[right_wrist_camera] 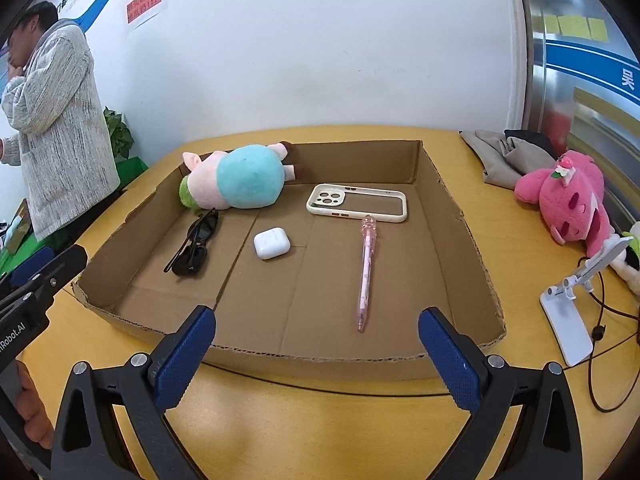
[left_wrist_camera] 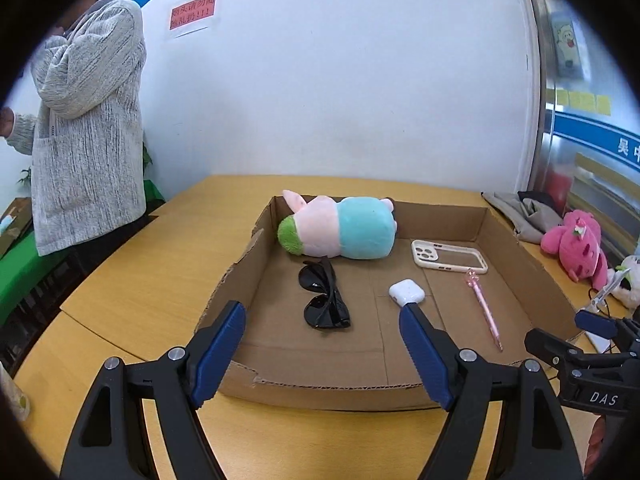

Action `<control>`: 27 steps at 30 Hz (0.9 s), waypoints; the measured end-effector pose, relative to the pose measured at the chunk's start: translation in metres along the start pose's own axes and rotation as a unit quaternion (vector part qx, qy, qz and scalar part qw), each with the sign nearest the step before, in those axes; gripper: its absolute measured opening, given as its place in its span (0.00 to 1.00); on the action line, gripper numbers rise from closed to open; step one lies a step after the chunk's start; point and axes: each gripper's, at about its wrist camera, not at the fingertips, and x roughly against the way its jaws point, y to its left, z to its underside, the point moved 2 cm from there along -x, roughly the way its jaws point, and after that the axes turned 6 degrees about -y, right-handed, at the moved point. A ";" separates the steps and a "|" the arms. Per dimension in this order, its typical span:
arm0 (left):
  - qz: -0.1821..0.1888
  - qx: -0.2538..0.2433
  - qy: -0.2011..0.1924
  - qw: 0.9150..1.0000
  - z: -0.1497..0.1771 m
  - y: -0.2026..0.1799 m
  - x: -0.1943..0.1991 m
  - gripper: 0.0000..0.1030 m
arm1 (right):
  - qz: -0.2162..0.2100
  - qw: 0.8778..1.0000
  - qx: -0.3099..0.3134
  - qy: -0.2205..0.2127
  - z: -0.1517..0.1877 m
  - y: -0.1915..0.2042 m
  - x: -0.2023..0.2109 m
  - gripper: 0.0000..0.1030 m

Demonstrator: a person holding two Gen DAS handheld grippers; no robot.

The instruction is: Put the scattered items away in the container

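Note:
A shallow cardboard tray (left_wrist_camera: 276, 390) (right_wrist_camera: 472, 272) lies on the yellow table. In it are a pink and teal plush pig (left_wrist_camera: 340, 226) (right_wrist_camera: 236, 178), black sunglasses (left_wrist_camera: 322, 300) (right_wrist_camera: 196, 246), a white earbud case (left_wrist_camera: 406, 292) (right_wrist_camera: 272, 243), a white phone case (left_wrist_camera: 448, 256) (right_wrist_camera: 356, 202) and a pink pen (left_wrist_camera: 484, 308) (right_wrist_camera: 366, 272). My left gripper (left_wrist_camera: 322, 320) is open and empty over the tray's near edge. My right gripper (right_wrist_camera: 316, 328) is open and empty at the tray's near edge.
A pink plush toy (left_wrist_camera: 576, 246) (right_wrist_camera: 568, 196), folded grey cloth (right_wrist_camera: 504, 152) and a white phone stand (right_wrist_camera: 576, 300) with cables lie on the table right of the tray. A person in a grey sweater (left_wrist_camera: 84, 128) (right_wrist_camera: 56, 120) stands at the left.

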 end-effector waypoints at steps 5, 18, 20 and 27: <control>-0.031 -0.010 0.024 0.999 0.008 -0.001 -0.005 0.78 | -0.005 1.000 0.016 -0.003 0.005 0.015 0.004 1.00; 0.007 -0.024 0.060 0.998 0.024 -0.018 -0.008 0.78 | 0.002 1.000 0.016 -0.016 0.006 0.017 0.022 1.00; 0.005 -0.026 0.058 0.998 0.023 -0.019 -0.007 0.78 | 0.001 1.000 0.015 -0.013 0.007 0.016 0.022 1.00; 0.007 -0.024 0.063 0.998 0.023 -0.021 -0.007 0.78 | 0.004 1.000 0.016 -0.006 0.011 0.012 0.020 1.00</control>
